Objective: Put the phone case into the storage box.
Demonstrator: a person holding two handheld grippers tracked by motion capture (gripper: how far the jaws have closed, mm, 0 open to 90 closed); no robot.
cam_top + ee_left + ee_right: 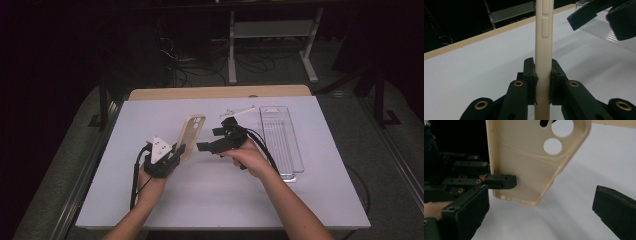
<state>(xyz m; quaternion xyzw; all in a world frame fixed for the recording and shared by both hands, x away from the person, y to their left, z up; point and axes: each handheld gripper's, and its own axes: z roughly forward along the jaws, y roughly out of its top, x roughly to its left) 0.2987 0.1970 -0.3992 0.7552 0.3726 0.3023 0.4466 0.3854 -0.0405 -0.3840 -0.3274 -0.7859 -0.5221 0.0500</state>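
Above the white table (150,200), a beige phone case (191,137) is held upright, clamped at its lower edge by the left gripper (543,80). It is judged light and flexible (thin walls), best taken at a side rim; the right gripper (212,140) is spread wide just beside it.

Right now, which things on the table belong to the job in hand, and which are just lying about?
In hand:
- cream phone case, upright, clamped by the left gripper
- right gripper, fingers open, facing the case

Lying about:
- clear plastic tray, apart at the right
- small white piece near the far edge
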